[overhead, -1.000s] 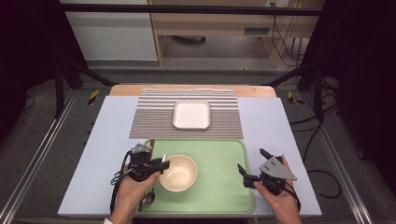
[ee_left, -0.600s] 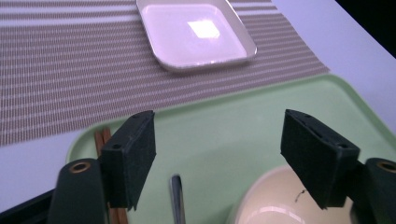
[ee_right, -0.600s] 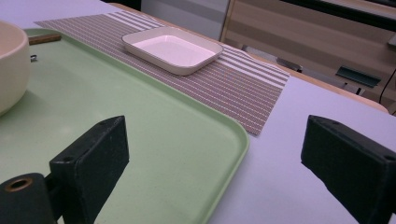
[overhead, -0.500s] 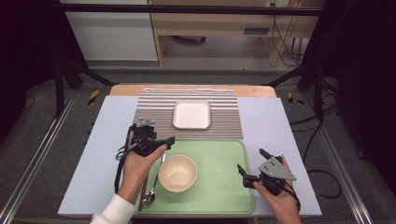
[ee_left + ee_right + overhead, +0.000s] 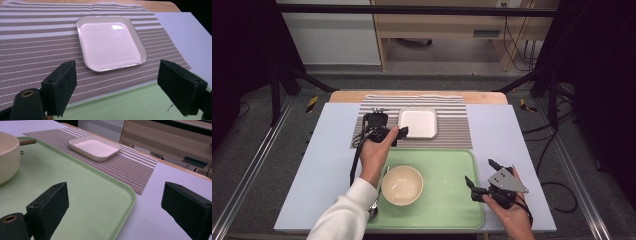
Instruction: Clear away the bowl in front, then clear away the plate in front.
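A table holds a green tray near the person and a striped placemat just beyond it. A cream bowl sits on the tray's left part, with a spoon lying at its left side, partly hidden by the sleeve.

The left hand-held gripper hovers over the placemat's near edge, pointing at a white square dish that rests on the mat. Its jaws have just been opening and stand spread wide with nothing between them.

The right hand-held gripper waits over the tray's right edge, its jaws also spread and empty.

Judging by this, the bowl is already set down on the tray, and the dish seems the next thing to fetch; it is not yet grasped.
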Tool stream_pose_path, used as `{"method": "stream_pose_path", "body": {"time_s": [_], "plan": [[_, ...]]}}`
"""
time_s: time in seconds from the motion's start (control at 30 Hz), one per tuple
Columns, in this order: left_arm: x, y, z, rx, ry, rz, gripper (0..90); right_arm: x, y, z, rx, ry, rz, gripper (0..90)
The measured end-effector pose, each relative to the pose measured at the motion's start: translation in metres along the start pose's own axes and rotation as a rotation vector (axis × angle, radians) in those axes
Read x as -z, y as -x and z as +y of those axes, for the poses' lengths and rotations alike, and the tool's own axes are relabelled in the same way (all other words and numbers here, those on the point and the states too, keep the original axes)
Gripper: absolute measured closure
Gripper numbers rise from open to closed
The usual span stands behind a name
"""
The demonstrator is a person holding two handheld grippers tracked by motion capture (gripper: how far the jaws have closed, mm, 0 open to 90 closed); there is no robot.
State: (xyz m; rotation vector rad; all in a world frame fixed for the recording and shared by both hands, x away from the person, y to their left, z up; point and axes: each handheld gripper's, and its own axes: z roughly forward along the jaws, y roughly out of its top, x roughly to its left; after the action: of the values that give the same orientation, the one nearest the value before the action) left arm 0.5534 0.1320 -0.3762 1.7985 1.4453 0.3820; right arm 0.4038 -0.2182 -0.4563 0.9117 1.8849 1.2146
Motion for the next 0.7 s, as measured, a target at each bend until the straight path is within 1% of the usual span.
{"method": "stream_pose_path", "body": {"time_s": [0.03, 0.1, 0.17, 0.27, 0.3, 0.4, 0.43, 0.5, 0.6, 0.63, 0.67, 0.7], "plan": [[-0.003, -0.001, 0.002, 0.011, -0.002, 0.005, 18.0, 0.000, 0.000, 0.000, -0.002, 0.001, 0.001, 7.6], [-0.012, 0.000, 0.010, 0.029, -0.019, 0.036, 19.1, 0.000, 0.000, 0.000, -0.003, 0.002, 0.002, 7.6], [-0.018, 0.003, 0.013, 0.041, -0.018, 0.045, 20.1, 0.000, 0.001, 0.000, -0.005, 0.003, 0.002, 7.6], [-0.023, 0.005, 0.014, 0.048, -0.029, 0.043, 21.8, 0.000, 0.001, 0.000, -0.007, 0.003, 0.004, 7.5], [-0.027, 0.009, 0.016, 0.056, -0.035, 0.047, 22.4, 0.000, 0.001, 0.000, -0.007, 0.004, 0.005, 7.6], [-0.032, 0.012, 0.017, 0.052, -0.041, 0.058, 24.9, 0.000, 0.000, 0.001, -0.005, 0.008, 0.008, 7.6], [-0.036, 0.013, 0.019, 0.057, -0.049, 0.068, 25.8, 0.000, 0.000, 0.001, -0.009, 0.008, 0.010, 7.5], [-0.039, 0.013, 0.020, 0.059, -0.053, 0.075, 26.6, 0.001, -0.001, 0.001, -0.008, 0.009, 0.012, 7.5], [-0.047, 0.012, 0.023, 0.080, -0.070, 0.084, 27.5, 0.001, 0.000, 0.001, -0.009, 0.011, 0.013, 7.5], [-0.052, 0.010, 0.025, 0.085, -0.077, 0.092, 28.1, 0.001, 0.000, 0.001, -0.011, 0.012, 0.012, 7.5], [-0.052, 0.010, 0.025, 0.085, -0.077, 0.092, 28.7, 0.001, 0.000, 0.001, -0.012, 0.012, 0.012, 7.5], [-0.058, 0.008, 0.025, 0.104, -0.086, 0.098, 29.3, 0.001, 0.001, 0.001, -0.013, 0.013, 0.012, 7.5]]}}
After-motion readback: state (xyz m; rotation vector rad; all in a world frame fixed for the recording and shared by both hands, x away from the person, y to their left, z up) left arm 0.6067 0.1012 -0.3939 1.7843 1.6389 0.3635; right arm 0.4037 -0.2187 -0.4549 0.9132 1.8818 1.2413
